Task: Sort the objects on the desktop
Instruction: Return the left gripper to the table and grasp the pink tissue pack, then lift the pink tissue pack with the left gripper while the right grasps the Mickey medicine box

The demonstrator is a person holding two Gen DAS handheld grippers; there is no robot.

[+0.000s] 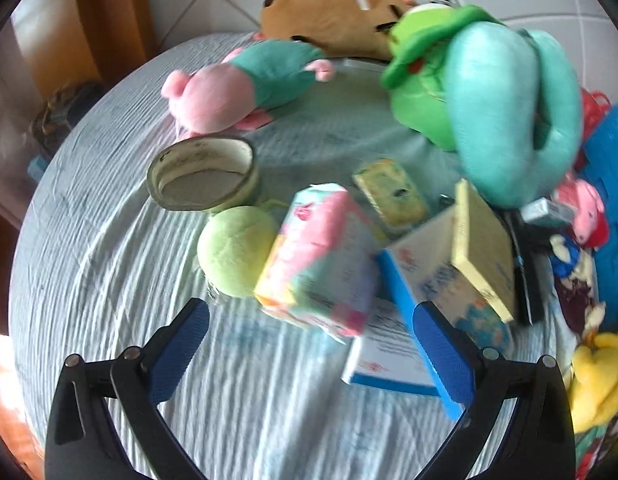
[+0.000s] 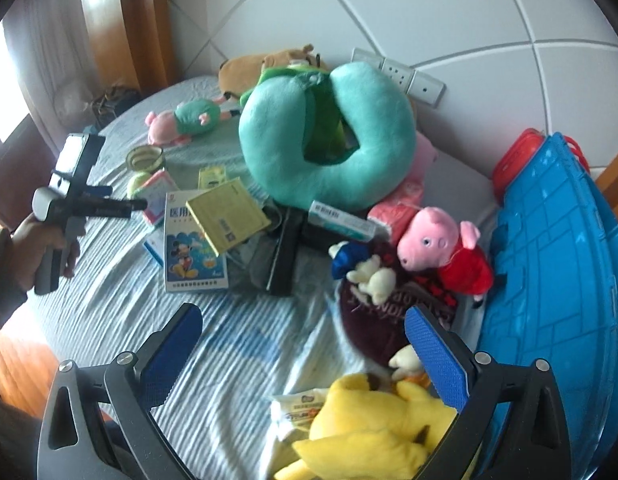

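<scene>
Pink carton (image 1: 321, 256) lies just ahead of the left gripper (image 1: 309, 344), both grippers' jaws spread.

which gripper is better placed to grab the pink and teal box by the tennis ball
Left. The left gripper is open with the pink and teal box just beyond its fingertips; the right gripper hangs over the yellow plush.

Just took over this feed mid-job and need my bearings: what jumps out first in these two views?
The big teal neck pillow dominates the middle of the striped sheet, propped against a green plush. A pink pig plush in a red dress lies right of it, beside the bright blue crate. Nearest the right hand-held gripper, open and empty, is a yellow plush.
</scene>
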